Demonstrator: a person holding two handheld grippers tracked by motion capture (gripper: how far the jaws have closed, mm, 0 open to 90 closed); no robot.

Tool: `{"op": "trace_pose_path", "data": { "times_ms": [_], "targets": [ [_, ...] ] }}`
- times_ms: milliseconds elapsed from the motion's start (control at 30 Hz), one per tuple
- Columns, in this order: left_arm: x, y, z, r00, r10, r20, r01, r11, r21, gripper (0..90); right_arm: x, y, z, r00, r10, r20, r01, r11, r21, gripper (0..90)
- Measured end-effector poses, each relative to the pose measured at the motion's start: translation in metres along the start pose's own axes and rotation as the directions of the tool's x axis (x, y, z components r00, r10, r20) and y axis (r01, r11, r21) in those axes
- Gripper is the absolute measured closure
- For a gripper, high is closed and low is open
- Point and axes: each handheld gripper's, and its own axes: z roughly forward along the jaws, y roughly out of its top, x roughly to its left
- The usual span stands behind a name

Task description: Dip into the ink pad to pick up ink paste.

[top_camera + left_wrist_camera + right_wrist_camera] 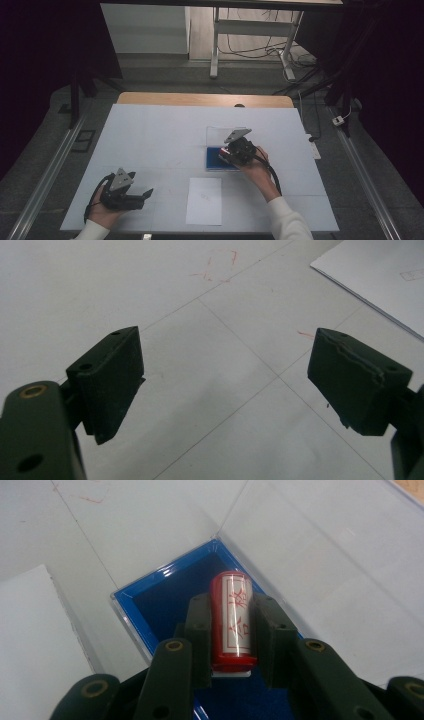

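A red cylindrical stamp (231, 620) with a white label and red characters is clamped between the jaws of my right gripper (231, 630), just above a blue ink pad box (165, 597) with a clear open lid (223, 134). In the high view my right gripper (231, 152) hangs over that blue box (214, 161) right of the table's middle. A white sheet of paper (204, 200) lies near the front edge. My left gripper (145, 196) rests at the front left, open, and its jaws (225, 385) hold nothing over the bare white table.
The white table cover (150, 135) has faint fold lines and small red marks (217, 266). A corner of the paper (375, 275) lies to the right of my left gripper. Beyond the table are a desk frame (250, 45) and floor cables (305, 65).
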Motion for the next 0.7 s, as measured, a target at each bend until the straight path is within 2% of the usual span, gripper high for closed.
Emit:
{"op": "trace_pose_path", "data": {
  "times_ms": [133,467,700],
  "targets": [
    [-0.0004,-0.0002,-0.0011,1.0000,0.001,0.000,-0.001,1.0000,-0.003,15.3,-0.0004,-0.0035,0.0003,1.0000,0.008,-0.002,-0.008,1.000,-0.019,70.6],
    [-0.0008,-0.0002,-0.0036,0.9999,0.000,-0.012,-0.001,0.9999,-0.016,15.4,0.0017,-0.0030,0.0009,0.9999,0.000,0.017,0.000,1.000,-0.006,70.7],
    [-0.0007,-0.0005,-0.0036,0.9999,0.000,-0.013,0.000,0.9999,-0.014,15.6,-0.0003,-0.0047,0.0014,0.9999,0.011,-0.001,-0.011,1.000,-0.021,70.7]
  ]
}}
